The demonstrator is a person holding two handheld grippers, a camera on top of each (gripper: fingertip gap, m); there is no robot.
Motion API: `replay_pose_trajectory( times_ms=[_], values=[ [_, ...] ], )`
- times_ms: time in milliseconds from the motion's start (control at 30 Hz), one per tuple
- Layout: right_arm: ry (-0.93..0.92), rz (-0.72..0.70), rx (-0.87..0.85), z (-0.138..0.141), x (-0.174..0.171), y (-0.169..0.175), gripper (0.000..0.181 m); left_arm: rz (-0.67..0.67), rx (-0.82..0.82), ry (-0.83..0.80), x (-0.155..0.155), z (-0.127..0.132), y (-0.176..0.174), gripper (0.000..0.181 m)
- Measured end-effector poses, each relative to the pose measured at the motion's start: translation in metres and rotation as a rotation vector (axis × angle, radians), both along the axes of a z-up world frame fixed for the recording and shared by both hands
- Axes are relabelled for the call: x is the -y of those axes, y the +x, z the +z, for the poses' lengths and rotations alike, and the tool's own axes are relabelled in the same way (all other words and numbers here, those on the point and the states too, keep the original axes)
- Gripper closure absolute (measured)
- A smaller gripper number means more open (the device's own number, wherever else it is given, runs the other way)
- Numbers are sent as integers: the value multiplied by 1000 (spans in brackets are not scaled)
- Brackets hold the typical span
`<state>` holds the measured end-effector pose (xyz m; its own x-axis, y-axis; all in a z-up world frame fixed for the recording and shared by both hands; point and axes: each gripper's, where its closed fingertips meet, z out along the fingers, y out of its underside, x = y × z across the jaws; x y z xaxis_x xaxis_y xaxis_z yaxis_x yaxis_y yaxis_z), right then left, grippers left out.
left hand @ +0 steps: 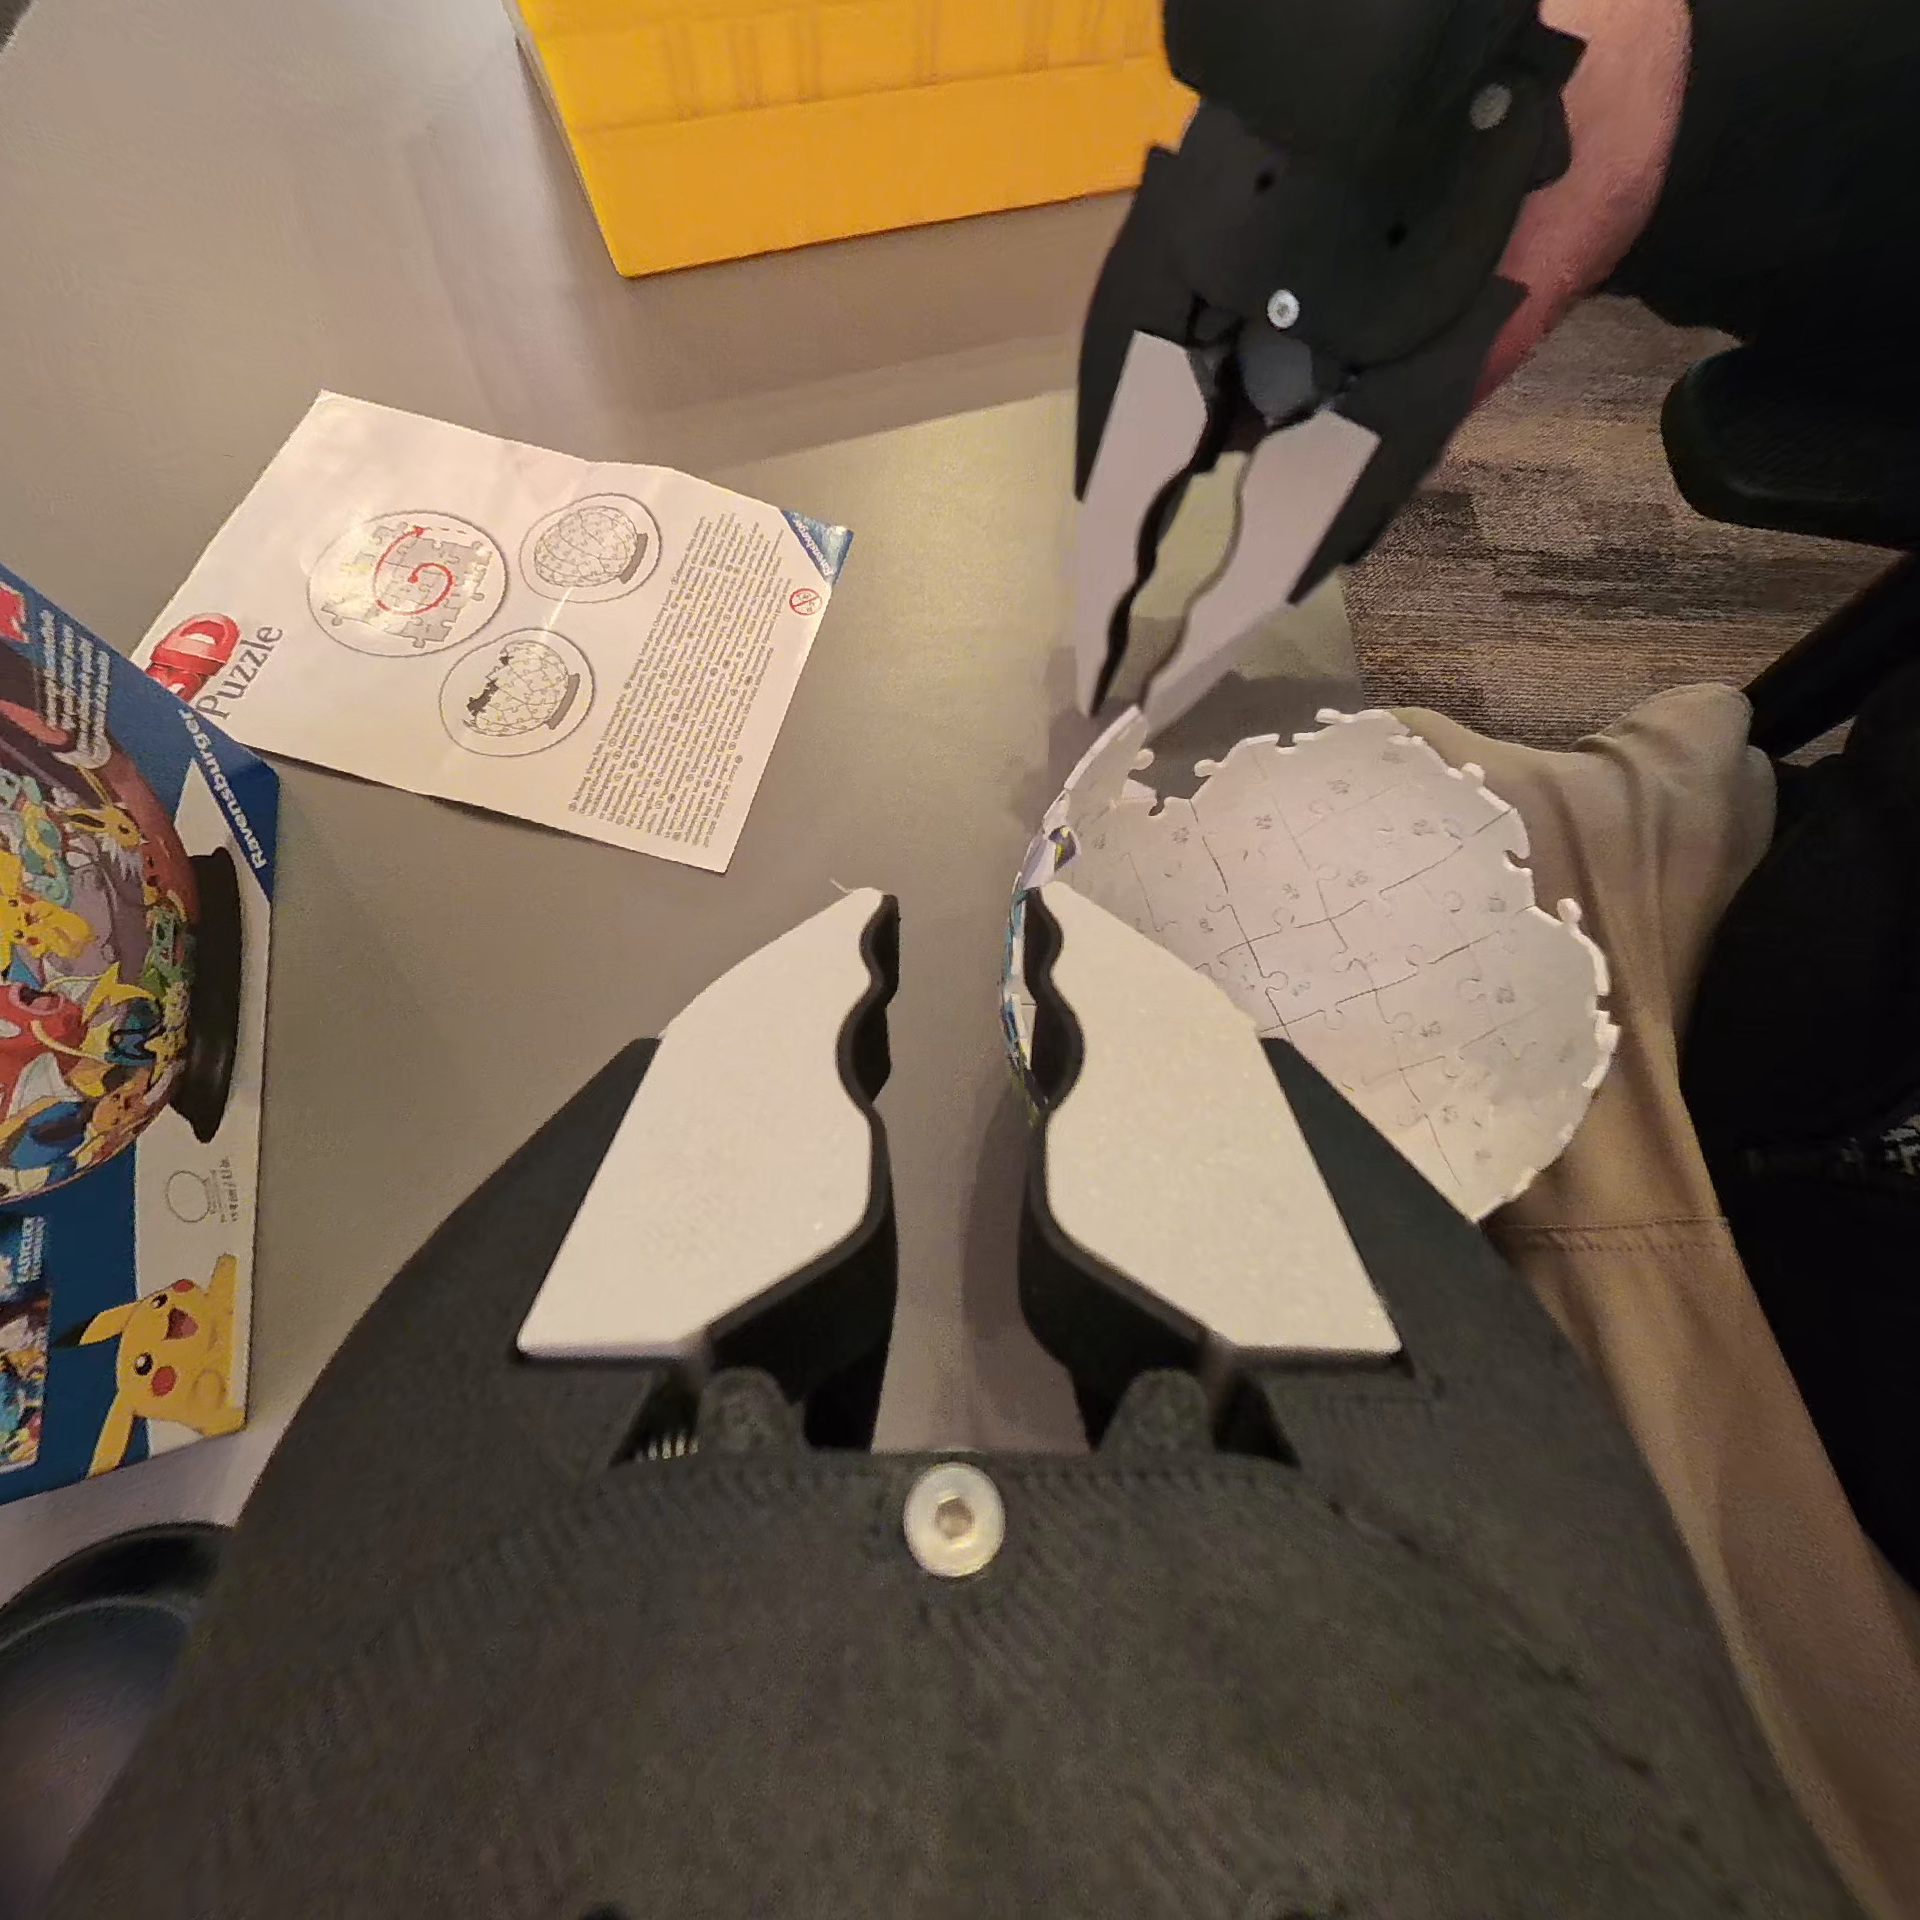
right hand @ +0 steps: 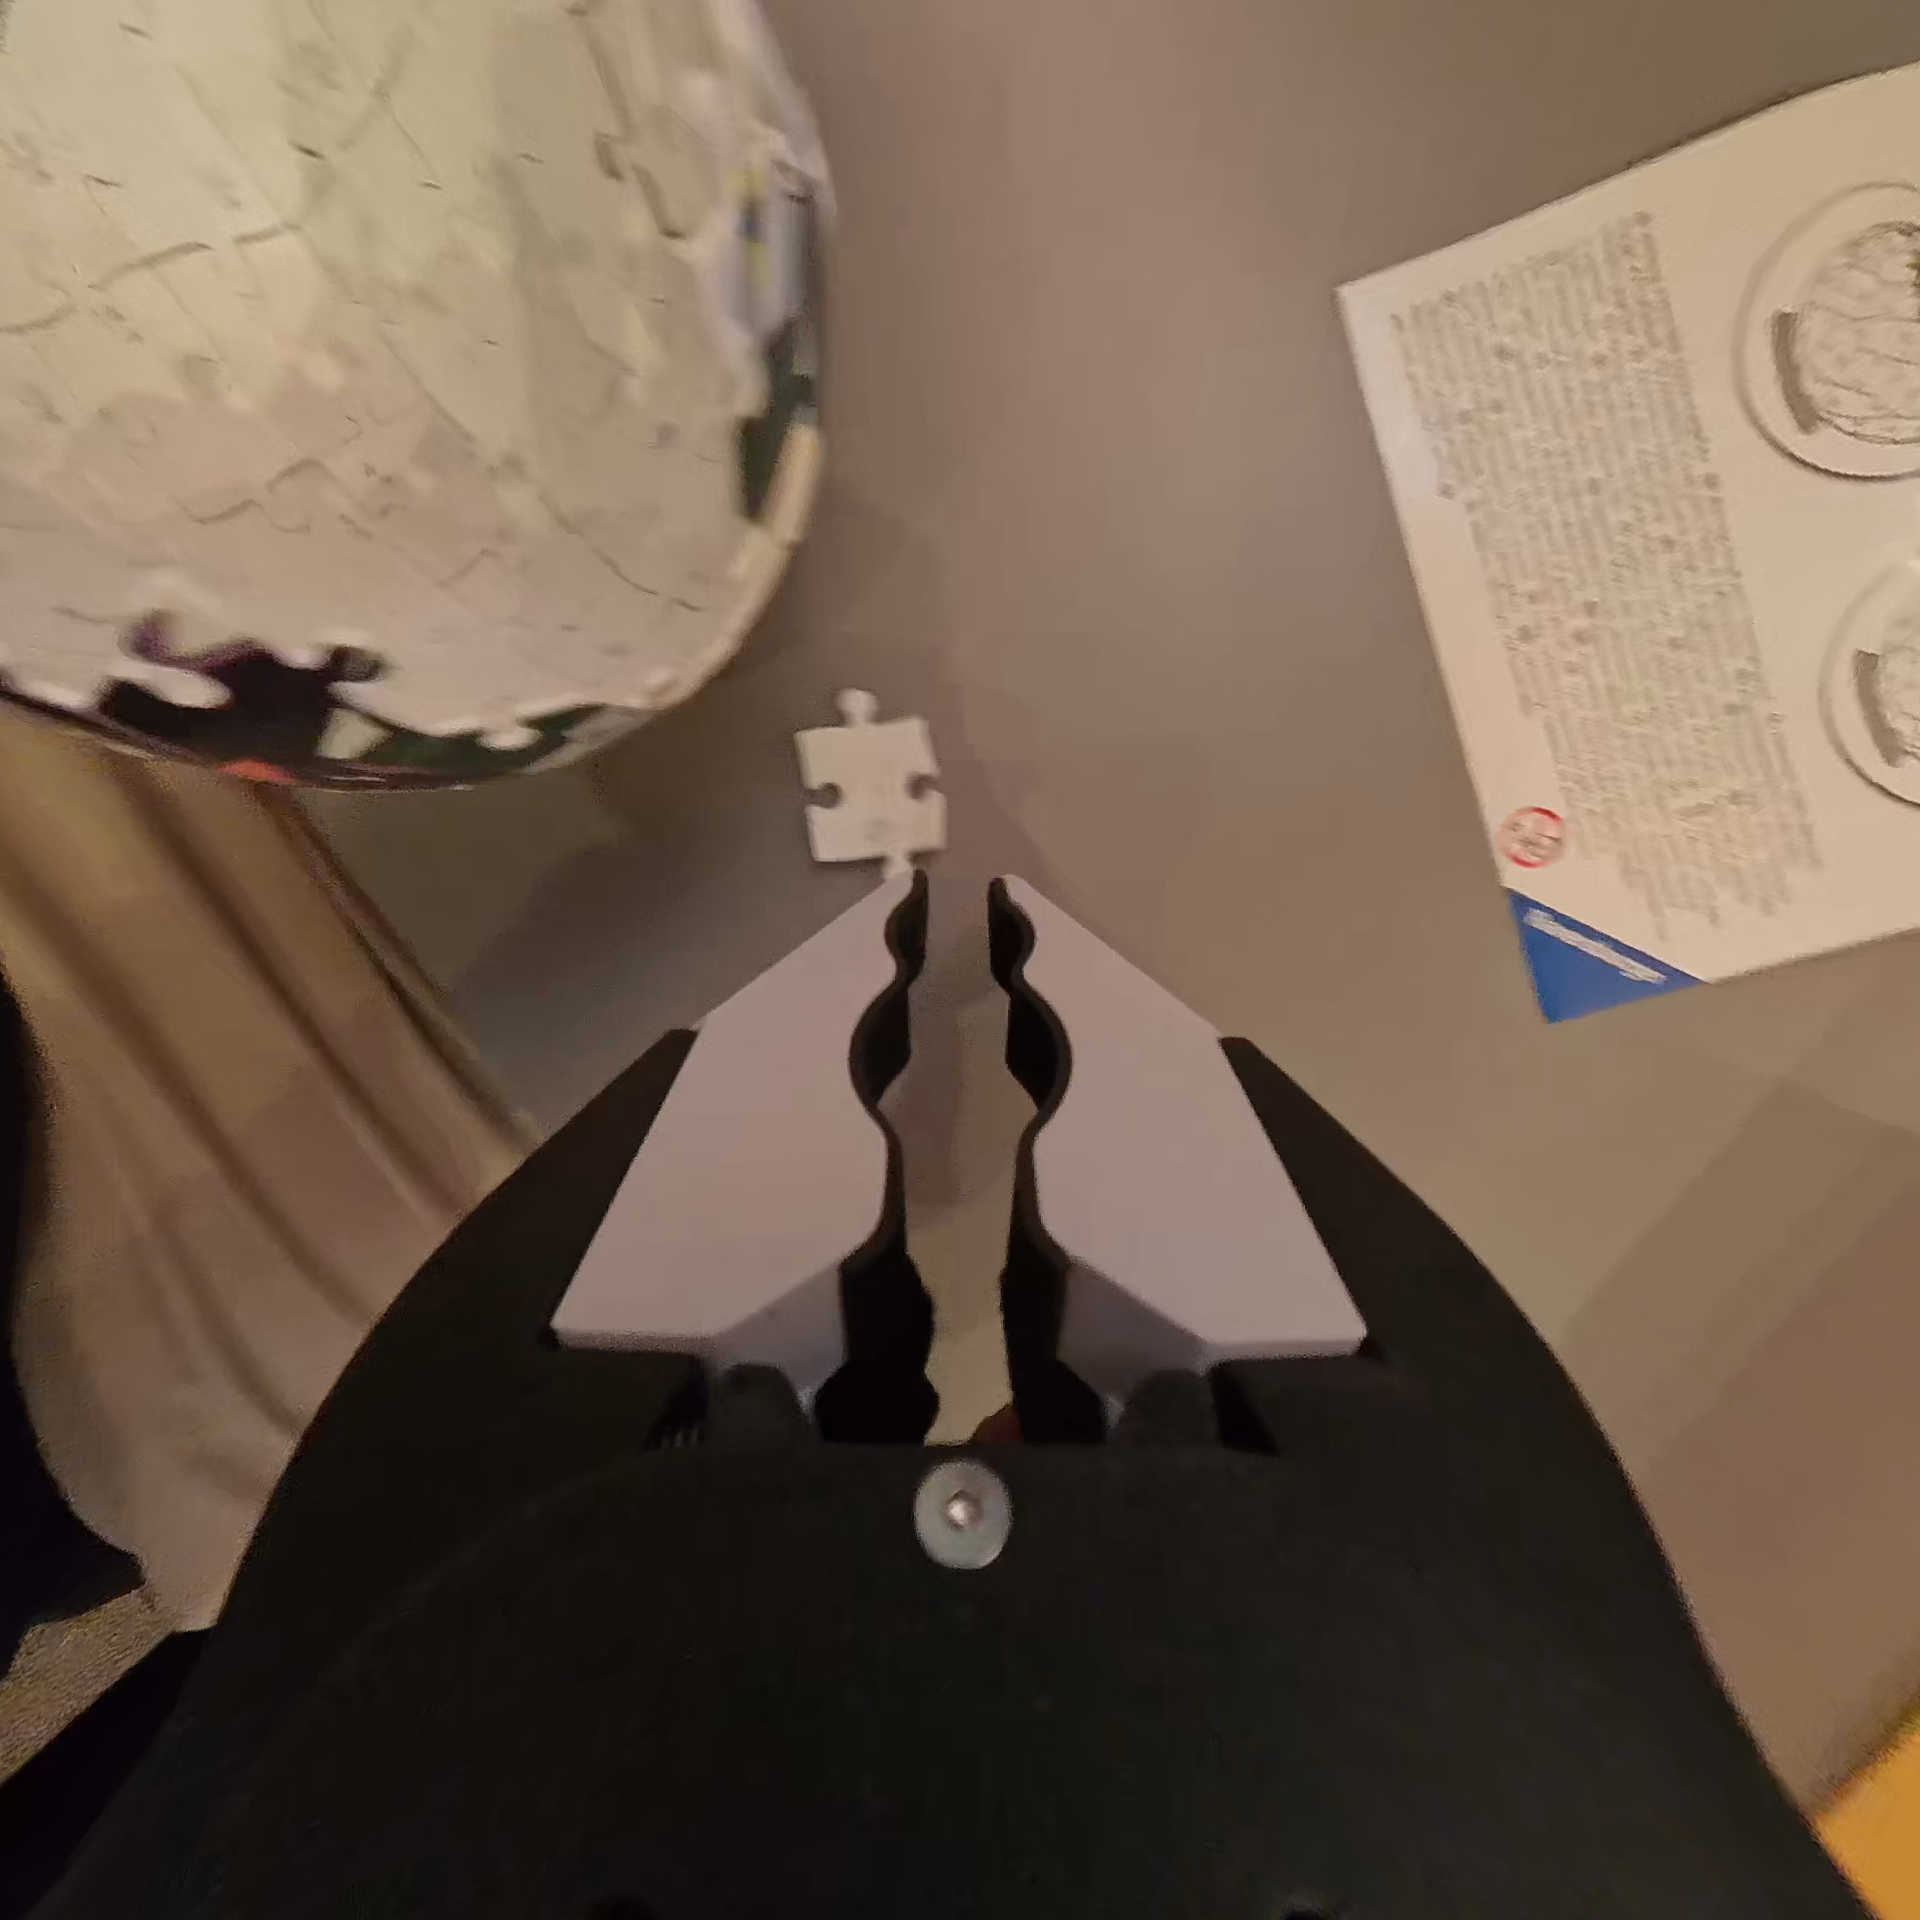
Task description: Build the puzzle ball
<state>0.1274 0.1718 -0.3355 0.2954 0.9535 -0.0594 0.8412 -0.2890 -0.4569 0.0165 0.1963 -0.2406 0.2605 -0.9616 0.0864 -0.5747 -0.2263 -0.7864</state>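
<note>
The half-built puzzle ball (left hand: pixel 1340 935) is a white bowl of joined pieces with a jagged rim, lying at the table's right edge against a beige trouser leg. My left gripper (left hand: pixel 961 904) is open and empty; its right finger lies against the ball's printed outer wall. My right gripper (left hand: pixel 1127 696) comes down from above, its tips just above the ball's near rim. In the right wrist view the right gripper (right hand: pixel 956 883) has its jaws a narrow gap apart with nothing between them. A loose white puzzle piece (right hand: pixel 871 795) lies on the table just beyond its left fingertip. The ball (right hand: pixel 364 364) fills the upper left there.
A folded instruction sheet (left hand: pixel 499 634) lies on the grey table, also in the right wrist view (right hand: pixel 1662 571). The puzzle box (left hand: pixel 125 1039) stands at the left, a yellow box (left hand: pixel 862 125) at the back. The person's leg (left hand: pixel 1662 1351) and carpet lie beyond the right table edge. One gripper's finger ends stand about 15 cm off the other's.
</note>
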Motion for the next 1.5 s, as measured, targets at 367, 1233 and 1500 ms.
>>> replay_pose_trajectory(
  times_ms=[367, 1233, 1500],
  values=[
    [19, 25, 33, -15, 10, -9, 177, 10, 13, 5, -2, 4, -2, 159],
    [45, -22, 177, -15, -35, 28, 170, 29, 30, -12, -8, 1, -8, 160],
    [7, -61, 106, -5, -36, 21, 160, 40, 38, -15, -10, 2, -12, 160]
  ],
)
